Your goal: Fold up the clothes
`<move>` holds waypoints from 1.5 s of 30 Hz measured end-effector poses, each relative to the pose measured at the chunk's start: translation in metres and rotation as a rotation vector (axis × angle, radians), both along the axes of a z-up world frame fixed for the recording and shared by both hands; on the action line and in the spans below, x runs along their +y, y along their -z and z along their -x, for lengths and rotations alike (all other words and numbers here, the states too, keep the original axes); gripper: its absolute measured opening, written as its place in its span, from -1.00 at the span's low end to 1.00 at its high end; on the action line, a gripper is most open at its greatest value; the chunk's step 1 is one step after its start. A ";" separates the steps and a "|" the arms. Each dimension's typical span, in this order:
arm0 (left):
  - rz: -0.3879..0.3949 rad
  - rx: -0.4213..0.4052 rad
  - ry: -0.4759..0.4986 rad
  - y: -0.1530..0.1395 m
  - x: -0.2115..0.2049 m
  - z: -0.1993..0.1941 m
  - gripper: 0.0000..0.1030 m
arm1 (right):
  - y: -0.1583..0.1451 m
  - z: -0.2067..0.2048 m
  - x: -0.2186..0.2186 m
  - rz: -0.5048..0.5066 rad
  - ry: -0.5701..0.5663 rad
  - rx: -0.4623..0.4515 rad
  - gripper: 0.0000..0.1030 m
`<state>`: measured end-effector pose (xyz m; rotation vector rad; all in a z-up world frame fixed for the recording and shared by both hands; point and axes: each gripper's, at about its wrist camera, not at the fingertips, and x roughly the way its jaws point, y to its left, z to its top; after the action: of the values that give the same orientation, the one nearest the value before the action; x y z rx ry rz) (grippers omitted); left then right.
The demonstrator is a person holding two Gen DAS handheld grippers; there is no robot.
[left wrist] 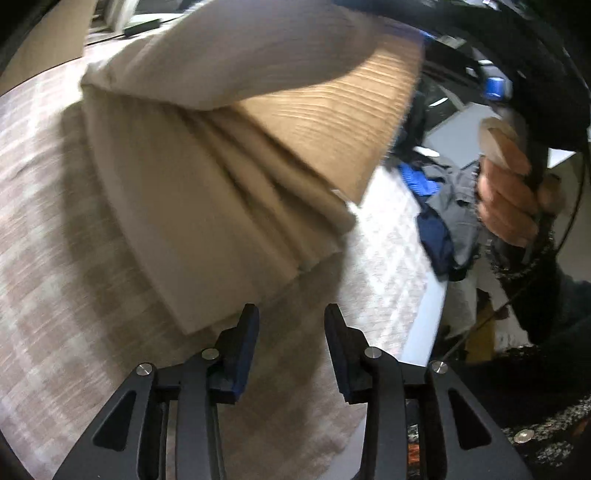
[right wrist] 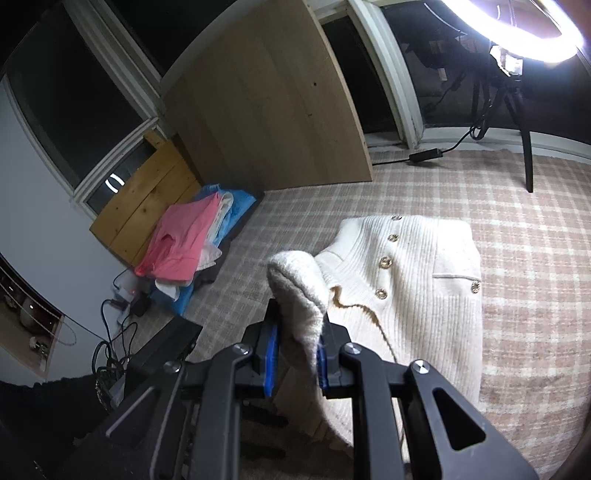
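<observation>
A cream ribbed cardigan (right wrist: pixel 417 273) with gold buttons lies partly folded on the plaid surface (right wrist: pixel 524 236). My right gripper (right wrist: pixel 297 343) is shut on a thick fold of its sleeve (right wrist: pixel 299 284) and holds it raised over the garment's left side. In the left wrist view the same cardigan (left wrist: pixel 221 206) hangs lifted and blurred above the plaid surface (left wrist: pixel 48 236). My left gripper (left wrist: pixel 291 321) is open and empty, just below the garment's near edge. The hand (left wrist: pixel 506 188) holding the right gripper shows at the right.
A pile of pink, white and blue clothes (right wrist: pixel 192 247) lies at the left by a wooden board (right wrist: pixel 266 96). Grey and blue clothes (left wrist: pixel 443 214) lie off the surface's right edge. A ring light (right wrist: pixel 517 33) on a tripod and cables stand at the back.
</observation>
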<state>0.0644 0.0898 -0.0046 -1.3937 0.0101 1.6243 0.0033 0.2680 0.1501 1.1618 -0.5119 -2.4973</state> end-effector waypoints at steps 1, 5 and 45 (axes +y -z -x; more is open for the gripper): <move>-0.001 0.004 -0.022 -0.003 -0.007 0.003 -0.33 | 0.001 0.000 -0.002 0.000 -0.008 -0.004 -0.68; -0.021 0.012 -0.152 -0.016 -0.047 0.020 -0.32 | 0.026 -0.004 -0.028 0.002 -0.127 -0.115 -0.58; 0.181 0.318 -0.147 -0.066 0.039 -0.027 -0.21 | 0.110 -0.112 0.141 0.269 0.484 -0.347 0.01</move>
<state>0.0913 0.1293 0.0617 -1.2786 0.2519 1.9958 0.1149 0.4088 0.0399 1.5065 -1.3176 -2.4862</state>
